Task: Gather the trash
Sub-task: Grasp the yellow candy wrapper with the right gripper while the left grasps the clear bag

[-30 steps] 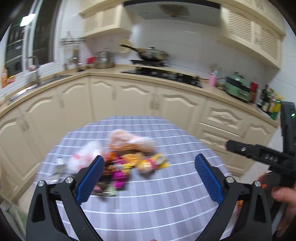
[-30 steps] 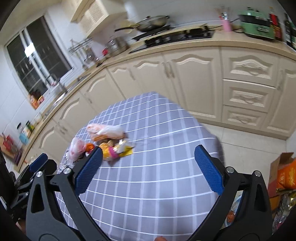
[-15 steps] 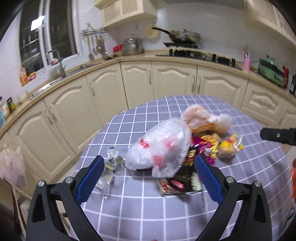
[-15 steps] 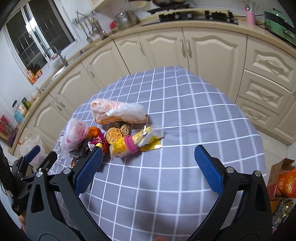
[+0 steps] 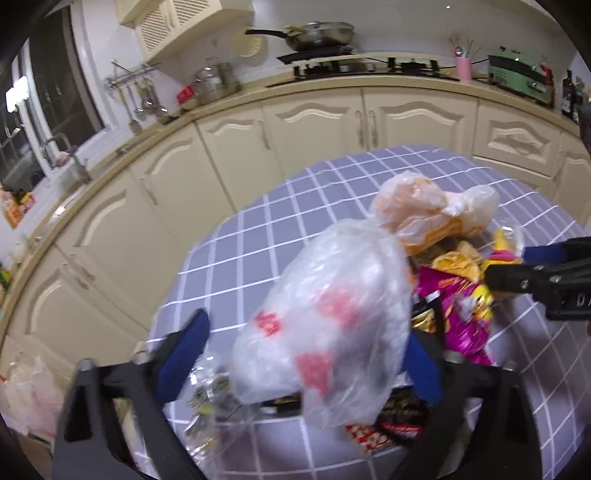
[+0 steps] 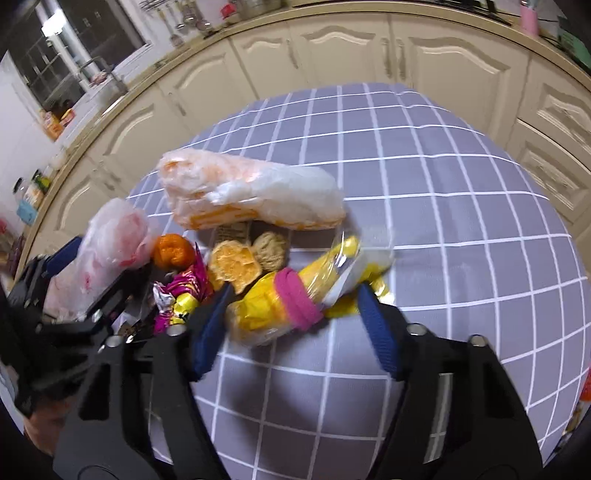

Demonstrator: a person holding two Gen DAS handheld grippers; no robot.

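Down at the near edge of the surface (image 6: 461, 229), a round top under a grey-lilac cloth ruled in white squares, both claws are closing over the trash heap. The left claw (image 5: 306, 363) has its blue fingers either side of a crinkled clear bag with red print (image 5: 325, 317); a gap shows at the left finger, so it is not pinching yet. The right claw (image 6: 291, 325) straddles a yellow wrapper with a pink band (image 6: 277, 310), fingers just beside it but not visibly pressing.

The heap sits toward the left edge of the surface (all of it touching or overlapping): a shiny magenta foil wrapper (image 6: 184, 295), a small orange fruit (image 6: 173, 251), two rough, round dried pieces (image 6: 251, 254), and farther back a long, soft white-and-orange plastic bag (image 6: 251, 195). Thin crumpled clear film (image 5: 210, 398) lies by the left claw at the near edge.

Beyond the surface runs a curve of cream cabinets (image 5: 314, 125) with arched panel doors, under a beige counter carrying a steel pot (image 5: 214, 83), a pan on the stove (image 5: 317, 33) and a green appliance (image 5: 521, 74). A dark window (image 5: 48, 92) stands at the far left.
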